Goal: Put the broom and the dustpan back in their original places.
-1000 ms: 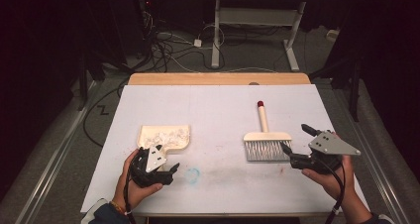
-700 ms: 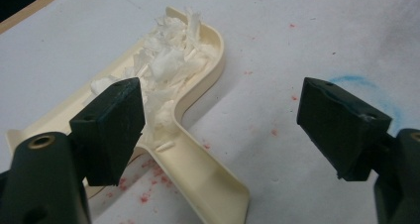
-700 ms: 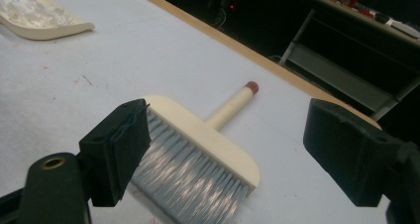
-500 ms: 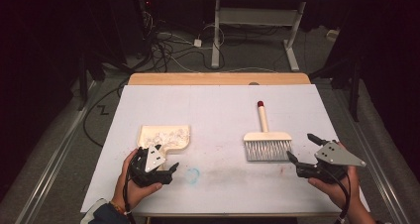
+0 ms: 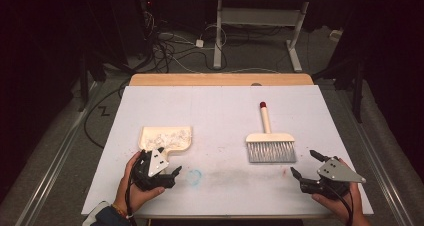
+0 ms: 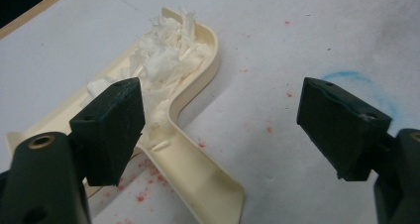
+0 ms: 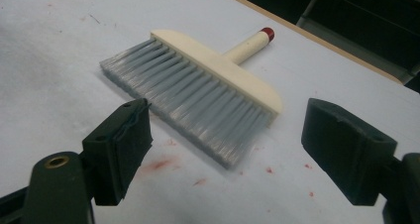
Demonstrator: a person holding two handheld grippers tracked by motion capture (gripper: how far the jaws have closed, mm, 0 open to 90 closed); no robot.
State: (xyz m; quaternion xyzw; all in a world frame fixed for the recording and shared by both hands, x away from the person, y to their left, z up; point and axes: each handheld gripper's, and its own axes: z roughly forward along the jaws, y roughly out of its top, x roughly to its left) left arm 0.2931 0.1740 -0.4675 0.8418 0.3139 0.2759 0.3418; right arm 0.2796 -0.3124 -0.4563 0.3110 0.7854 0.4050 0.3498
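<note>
A cream dustpan (image 5: 165, 137) holding white shreds lies at the near left of the white table (image 5: 215, 111). My left gripper (image 5: 172, 176) stands open just in front of it. In the left gripper view the dustpan (image 6: 193, 169) has its handle running down beside the left jaw, with nothing gripped by the gripper (image 6: 223, 120). A cream hand brush (image 5: 270, 145) with grey bristles and a red-tipped handle lies at the near right. My right gripper (image 5: 303, 162) is open, near the table's front right corner, a little short of the bristles. The brush (image 7: 198, 90) lies ahead of the open right gripper (image 7: 225, 140).
A faint blue circle (image 5: 195, 175) is drawn on the table between the grippers, with small red specks (image 7: 161, 163) scattered around. A wooden strip (image 5: 220, 79) borders the far edge. Cables and desk legs (image 5: 217, 31) lie on the floor beyond.
My right gripper has drawn back from the brush's right end toward the near right corner, still open. The left gripper has hardly moved. Dustpan and brush lie where they were.
</note>
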